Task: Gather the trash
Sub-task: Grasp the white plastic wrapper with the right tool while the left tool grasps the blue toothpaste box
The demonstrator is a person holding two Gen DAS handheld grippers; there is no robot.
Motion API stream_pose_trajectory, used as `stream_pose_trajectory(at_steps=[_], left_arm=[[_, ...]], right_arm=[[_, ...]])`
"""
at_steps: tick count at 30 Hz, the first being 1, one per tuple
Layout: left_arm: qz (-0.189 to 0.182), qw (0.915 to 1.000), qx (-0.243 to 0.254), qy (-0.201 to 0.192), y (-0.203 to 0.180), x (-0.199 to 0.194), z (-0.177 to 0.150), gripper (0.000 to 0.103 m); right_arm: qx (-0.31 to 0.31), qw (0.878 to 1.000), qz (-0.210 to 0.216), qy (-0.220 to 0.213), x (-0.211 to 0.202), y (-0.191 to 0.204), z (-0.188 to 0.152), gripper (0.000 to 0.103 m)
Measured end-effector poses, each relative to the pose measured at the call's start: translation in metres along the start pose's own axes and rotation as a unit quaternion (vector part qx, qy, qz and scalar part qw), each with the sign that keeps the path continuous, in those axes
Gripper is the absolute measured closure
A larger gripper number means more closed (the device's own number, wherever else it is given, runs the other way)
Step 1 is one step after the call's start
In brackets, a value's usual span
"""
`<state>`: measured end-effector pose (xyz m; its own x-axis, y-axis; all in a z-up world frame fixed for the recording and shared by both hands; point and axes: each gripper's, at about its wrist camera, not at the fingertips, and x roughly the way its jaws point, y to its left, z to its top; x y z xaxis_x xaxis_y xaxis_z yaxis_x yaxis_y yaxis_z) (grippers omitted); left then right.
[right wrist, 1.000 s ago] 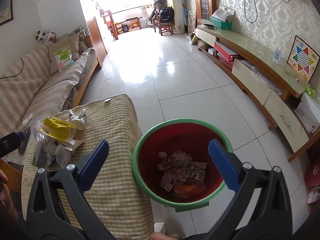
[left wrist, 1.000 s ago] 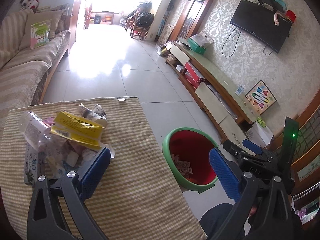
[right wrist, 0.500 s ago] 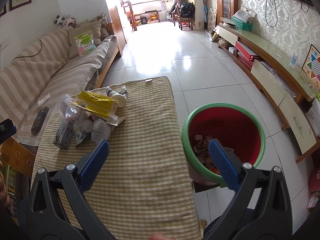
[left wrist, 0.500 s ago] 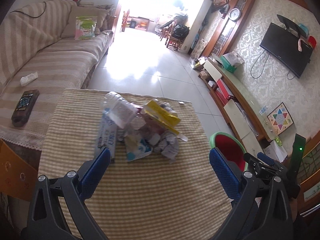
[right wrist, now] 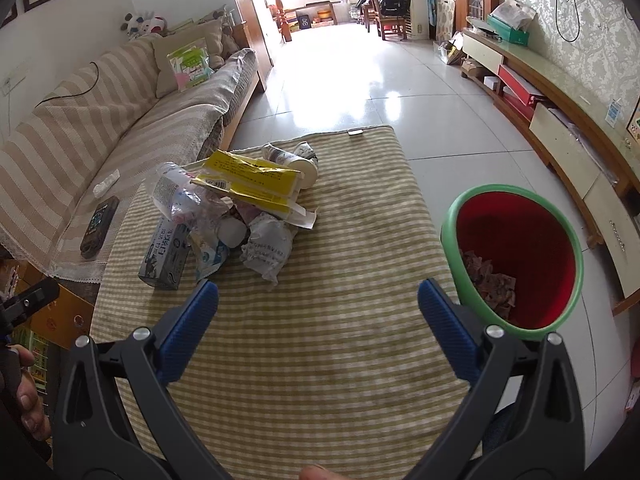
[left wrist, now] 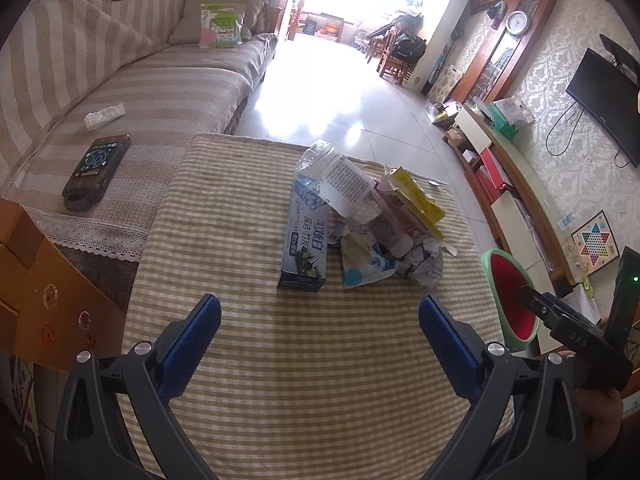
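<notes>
A heap of trash lies on the striped table cloth [left wrist: 312, 364]: a blue-grey toothpaste box [left wrist: 306, 240], a crushed clear bottle [left wrist: 340, 184], a yellow packet [left wrist: 416, 200], a blue-white wrapper [left wrist: 366, 262] and crumpled paper [left wrist: 424, 260]. My left gripper [left wrist: 320, 324] hovers open just short of the heap, empty. In the right wrist view the same heap shows the yellow packet [right wrist: 250, 182], toothpaste box [right wrist: 166, 256] and crumpled paper [right wrist: 268, 248]. My right gripper [right wrist: 318, 320] is open and empty, between the heap and the green-rimmed red bin [right wrist: 516, 260], which holds paper scraps.
A striped sofa [left wrist: 132, 92] runs along the left with a phone-like device [left wrist: 98, 168] and a tissue pack [left wrist: 104, 114] on it. A cardboard box [left wrist: 36, 292] stands at the left of the table. A long low cabinet [right wrist: 568, 120] lines the right wall. Tiled floor [right wrist: 360, 72] stretches beyond.
Both views have swung left from the bin toward the heap on the table. The heap now sits centred ahead of my left gripper. Both grippers stayed open and empty.
</notes>
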<state>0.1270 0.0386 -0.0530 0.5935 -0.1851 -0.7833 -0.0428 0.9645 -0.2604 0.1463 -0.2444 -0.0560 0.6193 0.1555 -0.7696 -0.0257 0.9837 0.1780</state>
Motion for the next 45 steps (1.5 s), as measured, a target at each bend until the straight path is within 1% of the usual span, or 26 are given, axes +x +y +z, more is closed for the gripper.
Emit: stream_pose_trajectory(at_steps=[1,4,6,8,14,21,30,32,34,36,38,39,40,44,45], left_arm=[[0.005,1.0000,0.004,0.004,-0.001,0.004,0.000,0.008],[0.008,0.9999,0.009,0.010,-0.002,0.016,0.001,0.008],[0.012,0.9997,0.013,0.016,-0.003,0.026,0.002,0.008],[0.017,0.9995,0.016,0.022,-0.007,0.035,0.003,0.008],[0.026,0.9988,0.027,0.033,-0.009,0.061,0.010,0.008],[0.031,0.9977,0.037,0.048,-0.007,0.093,0.019,0.008],[0.045,0.9959,0.042,0.066,-0.001,0.126,0.030,0.011],[0.050,0.9954,0.041,0.071,0.001,0.133,0.033,0.014],[0.054,0.9948,0.040,0.077,0.004,0.141,0.035,0.015],[0.057,0.9942,0.039,0.082,0.004,0.148,0.038,0.015],[0.061,0.9938,0.042,0.084,0.005,0.153,0.039,0.017],[0.064,0.9935,0.044,0.084,0.005,0.156,0.039,0.020],[0.065,0.9932,0.043,0.087,0.005,0.158,0.039,0.025],[0.067,0.9923,0.043,0.095,0.007,0.167,0.039,0.029],[0.067,0.9920,0.044,0.098,0.005,0.169,0.040,0.031]], right_arm=[[-0.001,1.000,-0.003,0.003,0.003,0.002,0.000,0.004],[0.009,0.999,0.021,0.027,0.016,0.002,0.001,0.004],[0.008,0.999,0.022,0.030,0.023,0.005,0.002,0.004],[0.003,0.999,0.035,0.033,0.031,0.011,0.004,0.004],[-0.009,0.999,0.034,0.039,0.055,0.028,0.007,0.005],[0.010,0.998,0.045,0.050,0.089,0.031,0.012,0.004],[0.018,0.997,0.035,0.060,0.120,0.031,0.014,0.005],[0.018,0.997,0.035,0.063,0.125,0.032,0.015,0.007],[0.018,0.997,0.035,0.066,0.131,0.033,0.016,0.011],[0.020,0.997,0.037,0.071,0.138,0.032,0.017,0.012],[0.024,0.996,0.044,0.074,0.142,0.031,0.018,0.017],[0.026,0.996,0.045,0.075,0.144,0.031,0.018,0.020],[0.027,0.996,0.048,0.076,0.146,0.031,0.019,0.023],[0.030,0.995,0.051,0.081,0.154,0.031,0.021,0.025],[0.031,0.995,0.052,0.082,0.155,0.030,0.022,0.028]])
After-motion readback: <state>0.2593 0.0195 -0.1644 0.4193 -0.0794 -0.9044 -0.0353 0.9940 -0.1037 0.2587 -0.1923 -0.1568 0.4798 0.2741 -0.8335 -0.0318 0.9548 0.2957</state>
